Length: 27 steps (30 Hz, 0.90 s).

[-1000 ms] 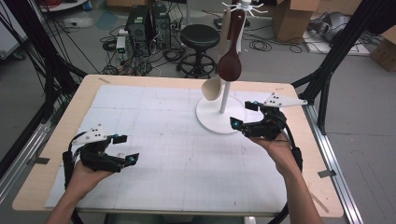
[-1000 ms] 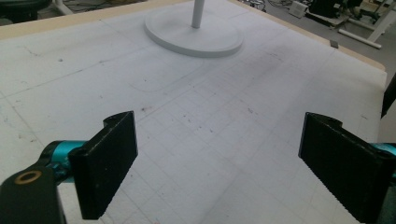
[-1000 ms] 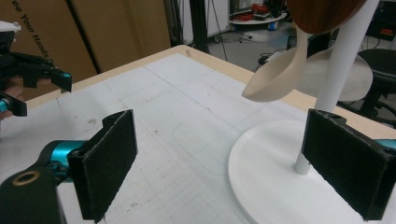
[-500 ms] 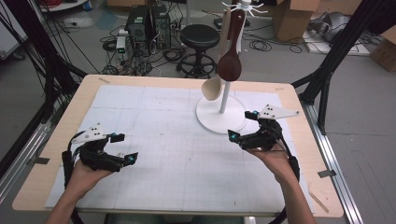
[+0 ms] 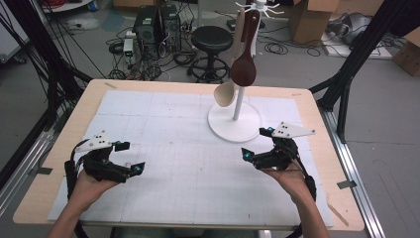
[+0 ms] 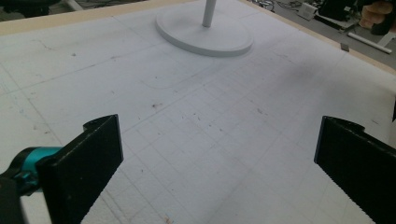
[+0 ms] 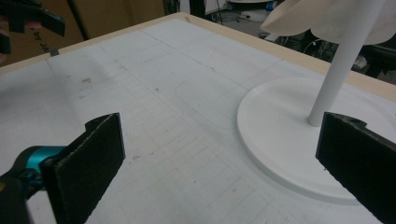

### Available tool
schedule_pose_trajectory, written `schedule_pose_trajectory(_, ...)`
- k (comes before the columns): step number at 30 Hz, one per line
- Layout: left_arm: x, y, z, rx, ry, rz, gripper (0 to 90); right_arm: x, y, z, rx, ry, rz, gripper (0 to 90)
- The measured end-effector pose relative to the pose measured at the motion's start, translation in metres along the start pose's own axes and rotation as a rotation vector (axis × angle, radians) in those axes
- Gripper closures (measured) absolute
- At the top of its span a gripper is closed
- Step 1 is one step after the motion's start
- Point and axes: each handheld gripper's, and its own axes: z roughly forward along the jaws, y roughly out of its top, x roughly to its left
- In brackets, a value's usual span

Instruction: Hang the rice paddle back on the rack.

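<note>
I count two grippers on the table [image 5: 59, 148] and both have their jaws spread wide with nothing between them: my left gripper [image 5: 130, 157] near the left edge has just been opening further, my right gripper [image 5: 257, 144] sits toward the right edge, just beside the stand's round base. One white stand [image 5: 234, 121] rises near the far edge, right of centre. Two spoons hang from it, one dark brown spoon [image 5: 243, 69] and one pale wooden spoon [image 5: 224, 94] lower beside the pole.
</note>
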Motion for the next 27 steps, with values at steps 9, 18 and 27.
schedule_pose_trajectory(9,0.003,-0.002,-0.004,-0.003,0.007,-0.009,1.7,0.001,-0.012,-0.005,0.012,-0.014,0.006,0.4)
schedule_pose_trajectory(18,0.004,-0.003,-0.006,-0.004,0.013,-0.010,1.7,0.004,-0.026,-0.014,0.025,-0.032,0.007,0.4)
schedule_pose_trajectory(27,0.006,-0.005,-0.008,-0.005,0.017,-0.018,1.7,0.007,-0.036,-0.024,0.020,-0.048,0.013,0.4)
